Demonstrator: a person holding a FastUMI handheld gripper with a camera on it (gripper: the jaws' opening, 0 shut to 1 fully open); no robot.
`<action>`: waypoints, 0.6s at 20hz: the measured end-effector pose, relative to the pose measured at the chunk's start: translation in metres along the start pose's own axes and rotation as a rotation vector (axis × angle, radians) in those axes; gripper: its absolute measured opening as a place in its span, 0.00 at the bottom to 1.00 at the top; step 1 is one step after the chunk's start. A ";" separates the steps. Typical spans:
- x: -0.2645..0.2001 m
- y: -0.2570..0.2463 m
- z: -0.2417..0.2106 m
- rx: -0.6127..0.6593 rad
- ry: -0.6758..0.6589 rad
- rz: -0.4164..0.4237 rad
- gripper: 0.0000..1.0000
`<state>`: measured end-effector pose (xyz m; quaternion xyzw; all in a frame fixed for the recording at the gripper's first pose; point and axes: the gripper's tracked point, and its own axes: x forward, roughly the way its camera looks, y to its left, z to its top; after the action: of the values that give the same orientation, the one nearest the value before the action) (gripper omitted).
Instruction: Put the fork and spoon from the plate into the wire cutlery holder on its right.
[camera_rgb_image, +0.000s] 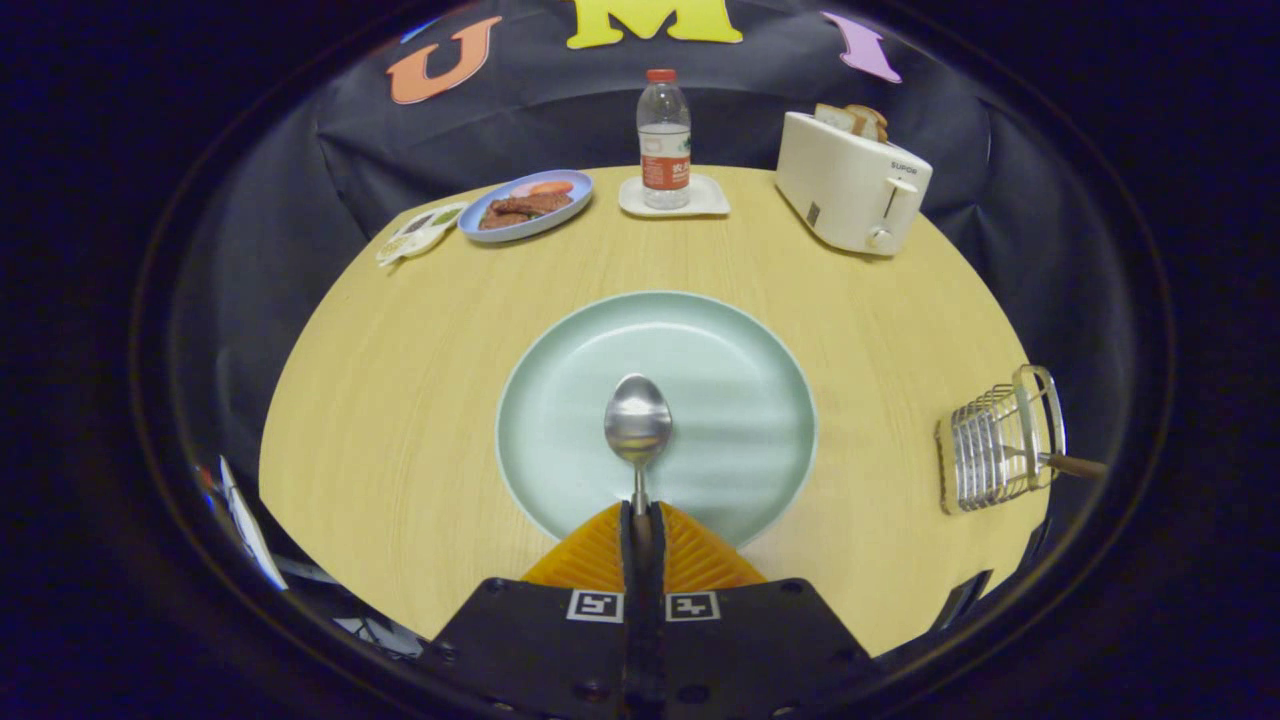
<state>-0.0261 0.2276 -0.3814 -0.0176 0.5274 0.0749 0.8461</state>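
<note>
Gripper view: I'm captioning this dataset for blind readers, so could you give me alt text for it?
The gripper is shut on a spoon, bowl pointing forward over a pale green plate on a wooden table. A wire holder with a utensil handle in it stands to the right; beyond are a toaster, a bottle and a food plate.

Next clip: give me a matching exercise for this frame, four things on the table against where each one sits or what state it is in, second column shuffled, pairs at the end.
Things:
1. spoon
2. water bottle
3. toaster
4. wire cutlery holder

Places or states:
A. at the table's right edge, a wooden handle poking out of it
B. handle clamped between the fingers of the gripper, bowl over the green plate
C. standing on a small white tray at the far side
D. bread slices sticking out of its top

Pairs: 1-B, 2-C, 3-D, 4-A
</note>
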 end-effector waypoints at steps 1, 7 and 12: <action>-0.009 -0.004 0.002 -0.004 0.010 0.010 0.01; -0.086 -0.049 0.030 -0.036 0.010 0.055 0.00; -0.140 -0.120 0.052 0.001 0.010 0.031 0.00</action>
<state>-0.0230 0.0992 -0.2391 -0.0094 0.5318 0.0876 0.8422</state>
